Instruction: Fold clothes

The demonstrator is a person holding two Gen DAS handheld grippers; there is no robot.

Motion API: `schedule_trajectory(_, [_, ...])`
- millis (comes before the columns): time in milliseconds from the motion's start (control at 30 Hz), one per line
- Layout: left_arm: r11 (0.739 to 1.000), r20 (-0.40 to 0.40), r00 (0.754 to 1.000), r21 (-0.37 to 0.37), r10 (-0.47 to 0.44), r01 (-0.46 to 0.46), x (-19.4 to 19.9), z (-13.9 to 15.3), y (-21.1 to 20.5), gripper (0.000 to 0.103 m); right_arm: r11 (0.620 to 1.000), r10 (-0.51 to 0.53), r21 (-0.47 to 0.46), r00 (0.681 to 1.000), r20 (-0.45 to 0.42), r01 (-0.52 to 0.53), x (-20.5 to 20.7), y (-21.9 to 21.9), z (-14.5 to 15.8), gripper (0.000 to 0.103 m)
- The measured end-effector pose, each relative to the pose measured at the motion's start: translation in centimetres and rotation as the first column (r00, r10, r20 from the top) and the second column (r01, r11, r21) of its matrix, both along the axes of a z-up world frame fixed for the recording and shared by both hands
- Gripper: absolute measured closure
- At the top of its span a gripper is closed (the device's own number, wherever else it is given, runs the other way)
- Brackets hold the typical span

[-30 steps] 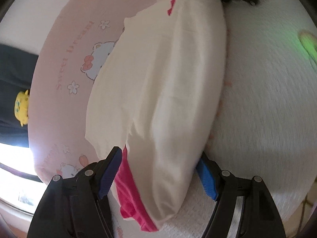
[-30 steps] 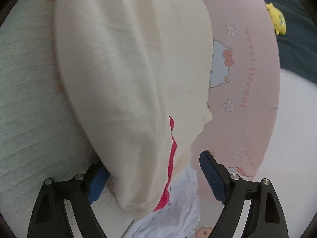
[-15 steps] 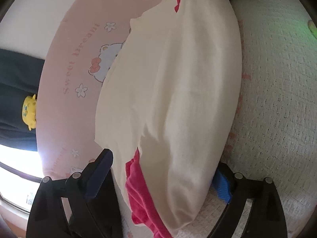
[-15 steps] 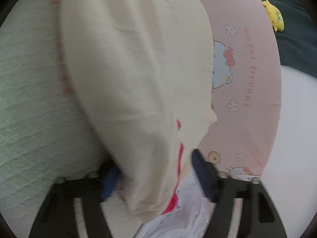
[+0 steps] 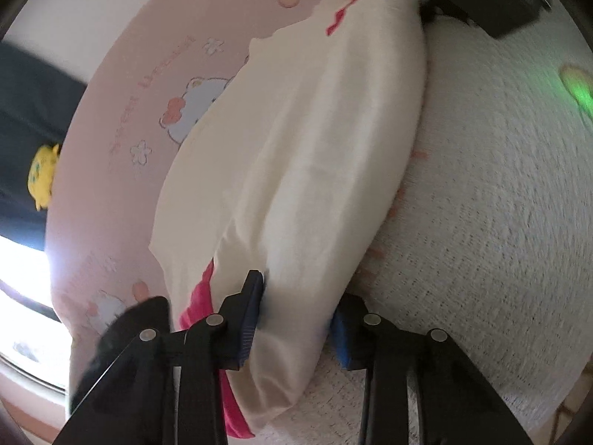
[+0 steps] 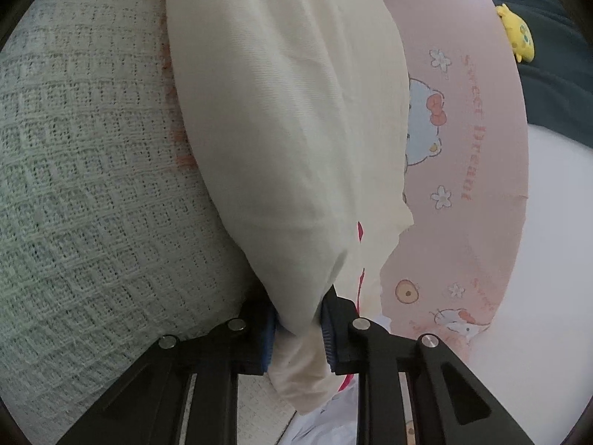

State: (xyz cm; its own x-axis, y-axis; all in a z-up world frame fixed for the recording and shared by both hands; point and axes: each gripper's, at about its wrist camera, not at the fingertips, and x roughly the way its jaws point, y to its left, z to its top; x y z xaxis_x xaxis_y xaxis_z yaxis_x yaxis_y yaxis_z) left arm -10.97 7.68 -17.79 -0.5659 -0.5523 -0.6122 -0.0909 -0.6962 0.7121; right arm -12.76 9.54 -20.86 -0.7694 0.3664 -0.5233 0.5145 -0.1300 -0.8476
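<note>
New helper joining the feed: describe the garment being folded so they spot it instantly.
Start at the pink cartoon-print sheet. Along its edge beside the white waffle-weave blanket lies a long cream garment. Only it shows bright pink trim at both ends.

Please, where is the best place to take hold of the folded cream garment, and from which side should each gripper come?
Grip the cream garment at its two narrow ends, one gripper from each end, along its length. It lies as a long, thick roll on the woven blanket, so the ends probably bunch best. The left gripper and right gripper are closing there now, with cloth between the pads.
</note>
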Motion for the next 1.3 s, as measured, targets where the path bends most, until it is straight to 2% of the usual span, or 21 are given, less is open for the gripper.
schedule_trajectory(167, [0.999,-0.003,1.000,-0.033,-0.003,0.003,-0.4,-0.2,0.2,0.073,0.998,-0.046,0.036,0.999,0.013,0.045,-0.4,-0.7,-0.3,0.080])
schedule_trajectory(233, [0.999,0.013,1.000,-0.041,0.000,0.000,-0.6,-0.2,0.2,0.077,0.997,-0.072,0.041,0.997,0.027,0.071,-0.8,-1.0,-0.2,0.081])
schedule_trajectory(333, [0.996,0.049,0.999,-0.087,-0.014,0.018,-0.8,-0.4,0.2,0.084,0.992,-0.128,-0.013,0.990,0.056,0.128,-1.5,-1.0,0.8,0.086])
schedule_trajectory(500, [0.994,0.074,0.997,-0.110,-0.018,0.026,-0.1,0.4,-1.0,0.087,0.990,-0.141,-0.007,0.985,0.101,0.143,-1.0,-1.6,1.7,0.089])
schedule_trajectory(667, [0.990,0.089,0.996,-0.140,0.023,-0.010,1.4,0.8,-4.0,0.087,0.989,-0.136,-0.043,0.982,0.134,0.143,1.0,-3.8,3.0,0.089])
schedule_trajectory(833, [0.981,0.115,0.993,-0.185,-0.040,0.060,3.5,0.8,-4.9,0.091,0.986,-0.151,-0.050,0.977,0.153,0.160,2.1,-6.0,3.0,0.089])
schedule_trajectory(967, [0.972,0.137,0.986,-0.199,-0.097,0.123,4.5,1.0,-4.2,0.092,0.982,-0.164,-0.059,0.971,0.176,0.177,2.7,-5.5,2.9,0.090])
schedule_trajectory(1100, [0.975,0.152,0.980,-0.161,-0.132,0.156,5.1,1.6,-3.3,0.092,0.982,-0.172,-0.039,0.962,0.212,0.184,4.0,-4.1,3.3,0.092])
schedule_trajectory(1200, [0.965,0.159,0.979,-0.211,-0.125,0.158,5.0,0.7,-3.1,0.092,0.981,-0.175,-0.043,0.958,0.226,0.189,4.7,-3.5,3.6,0.092])
schedule_trajectory(1300, [0.957,0.181,0.976,-0.241,-0.121,0.163,4.8,-0.1,-2.9,0.089,0.985,-0.157,-0.039,0.967,0.199,0.168,5.0,-3.5,3.1,0.090])
